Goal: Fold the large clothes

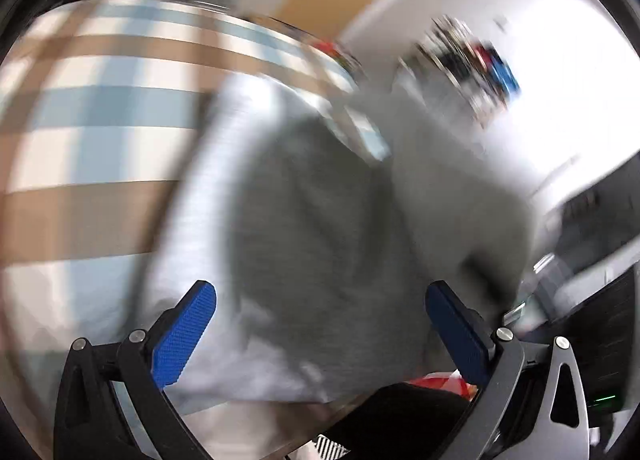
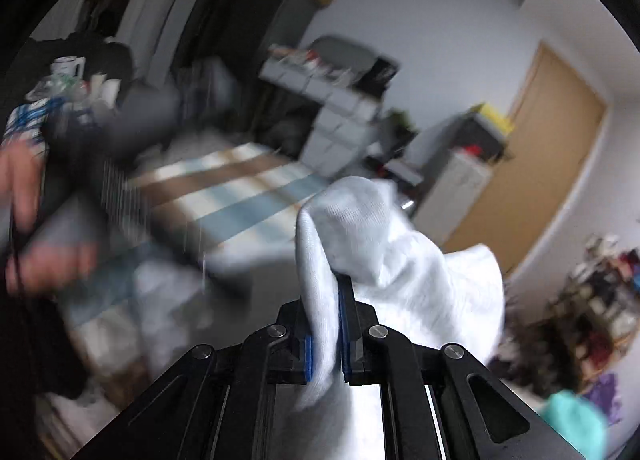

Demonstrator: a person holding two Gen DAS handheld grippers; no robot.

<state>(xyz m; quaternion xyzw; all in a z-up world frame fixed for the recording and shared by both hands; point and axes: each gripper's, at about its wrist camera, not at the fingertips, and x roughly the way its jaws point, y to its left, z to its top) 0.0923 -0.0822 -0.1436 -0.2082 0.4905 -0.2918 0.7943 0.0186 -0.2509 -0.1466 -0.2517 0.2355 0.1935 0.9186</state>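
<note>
A large light grey garment (image 1: 320, 200) hangs bunched in front of my left gripper (image 1: 320, 292) over a checked bed cover, all blurred by motion. The left gripper stands open, its blue pads (image 1: 188, 336) wide apart, and neither presses the cloth. In the right wrist view my right gripper (image 2: 326, 300) is shut on a fold of the same pale garment (image 2: 380, 228), which drapes over both fingers and hides their tips. It is lifted above the bed. A person's hand (image 2: 24, 180) holds a dark blurred tool at the left edge.
The checked bed cover (image 1: 80, 140) (image 2: 240, 188) in blue, tan and white spreads below. Grey drawer units (image 2: 340, 116) and a wooden door (image 2: 552, 164) stand beyond it. A cluttered shelf (image 2: 600, 300) is at the right, a teal item (image 2: 580, 424) low right.
</note>
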